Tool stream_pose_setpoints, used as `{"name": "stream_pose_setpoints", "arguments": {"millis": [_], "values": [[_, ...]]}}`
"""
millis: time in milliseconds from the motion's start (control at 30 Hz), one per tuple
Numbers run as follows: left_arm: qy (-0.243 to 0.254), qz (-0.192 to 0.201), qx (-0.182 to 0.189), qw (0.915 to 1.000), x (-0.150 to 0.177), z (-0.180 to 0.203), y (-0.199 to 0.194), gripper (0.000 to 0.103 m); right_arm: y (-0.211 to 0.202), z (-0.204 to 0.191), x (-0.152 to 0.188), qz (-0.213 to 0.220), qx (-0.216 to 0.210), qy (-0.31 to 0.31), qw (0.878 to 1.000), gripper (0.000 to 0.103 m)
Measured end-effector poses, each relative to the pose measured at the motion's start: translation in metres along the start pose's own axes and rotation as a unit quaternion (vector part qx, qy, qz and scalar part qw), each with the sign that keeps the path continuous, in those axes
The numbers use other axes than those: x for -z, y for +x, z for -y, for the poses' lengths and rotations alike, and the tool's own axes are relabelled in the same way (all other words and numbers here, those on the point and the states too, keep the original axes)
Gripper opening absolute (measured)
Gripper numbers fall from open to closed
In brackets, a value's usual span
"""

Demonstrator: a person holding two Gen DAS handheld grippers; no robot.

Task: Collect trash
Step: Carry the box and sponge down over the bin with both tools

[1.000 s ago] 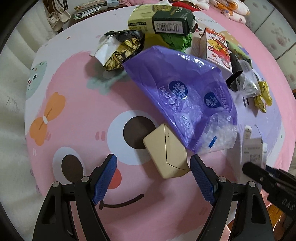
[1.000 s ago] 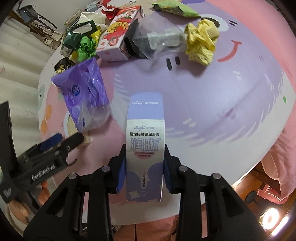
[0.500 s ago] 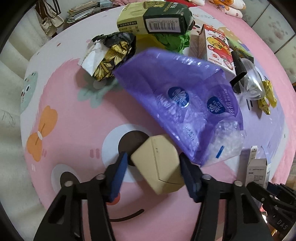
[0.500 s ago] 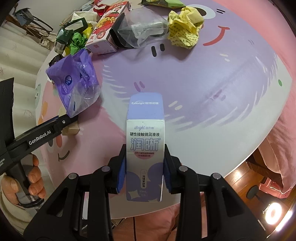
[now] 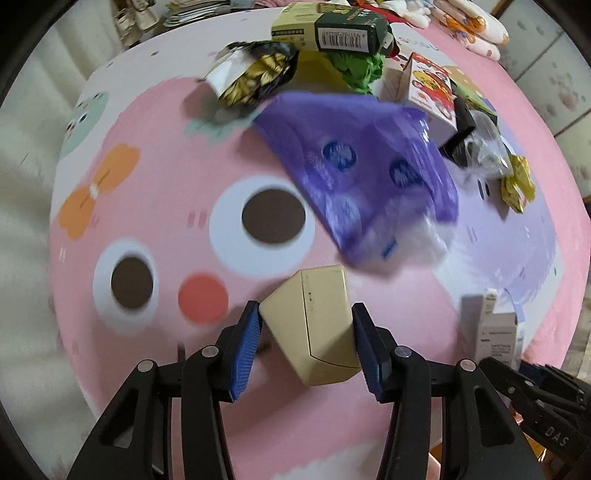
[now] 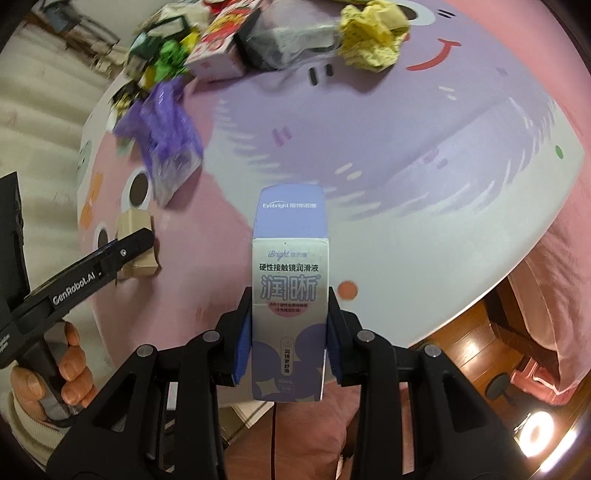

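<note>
L wrist view: my left gripper clamped on beige box, both blue pads touching its sides. Box tilted, long axis running away from me and leaning left, one corner toward the left pad; seam line on its near face. It sits low-centre, over the pink part of the cartoon tablecloth. Beyond it: purple plastic bag, blurred, its clear lower end hard to read. Further back, black-and-gold wrapper, green-and-cream carton lying flat w/ barcode up, green crumple, fruit-print carton, yellow wrapper. Far right: my other gripper w/ a small box, partly cut off, print unreadable

R wrist view: my right gripper closed on eye-drop box, pads on its two narrow sides. Box upright in frame, long axis straight along the fingers, open top flap pointing away, printed front facing camera. Held over the table's near edge. Left side: left gripper on beige box, my hand on its handle, sleeve cut off at frame edge. Trash pile at top blurred; yellow crumpled paper clearest
</note>
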State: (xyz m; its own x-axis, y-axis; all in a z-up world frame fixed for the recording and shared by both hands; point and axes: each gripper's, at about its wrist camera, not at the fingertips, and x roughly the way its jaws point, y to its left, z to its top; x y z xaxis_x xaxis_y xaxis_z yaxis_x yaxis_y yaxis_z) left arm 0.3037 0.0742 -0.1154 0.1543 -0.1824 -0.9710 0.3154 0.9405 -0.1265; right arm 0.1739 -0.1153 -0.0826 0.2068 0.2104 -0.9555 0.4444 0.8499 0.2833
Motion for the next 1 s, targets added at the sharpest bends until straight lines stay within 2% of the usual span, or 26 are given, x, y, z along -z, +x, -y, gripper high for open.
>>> {"name": "stream_pose_setpoints", "arguments": {"millis": [133,267,567,733,800,1000], "values": [[-0.019,0.004,0.0,0.9998,0.033,0.018,-0.014,0.049,-0.001,-0.005,0.015,-0.009,-0.011,-0.037,0.999,0.031],[-0.031,0.018,0.002,0.9994,0.081,0.044,-0.033,0.049,-0.008,0.002,0.035,-0.01,-0.03,-0.074,0.997,0.031],[-0.063,0.033,0.033,0.997,0.177,0.112,-0.056,0.049,-0.025,0.075,0.096,-0.019,-0.049,-0.104,0.993,0.031],[-0.063,0.029,0.035,0.997,0.229,0.155,-0.041,0.049,0.001,0.127,0.131,-0.051,-0.032,-0.105,0.993,0.031],[-0.059,0.022,0.033,0.9975,0.243,0.161,-0.031,0.049,0.018,0.142,0.142,-0.065,-0.02,-0.105,0.992,0.031],[-0.048,-0.006,0.004,0.9988,0.281,0.178,0.034,0.049,0.088,0.18,0.168,-0.098,-0.003,-0.082,0.992,0.031]]}}
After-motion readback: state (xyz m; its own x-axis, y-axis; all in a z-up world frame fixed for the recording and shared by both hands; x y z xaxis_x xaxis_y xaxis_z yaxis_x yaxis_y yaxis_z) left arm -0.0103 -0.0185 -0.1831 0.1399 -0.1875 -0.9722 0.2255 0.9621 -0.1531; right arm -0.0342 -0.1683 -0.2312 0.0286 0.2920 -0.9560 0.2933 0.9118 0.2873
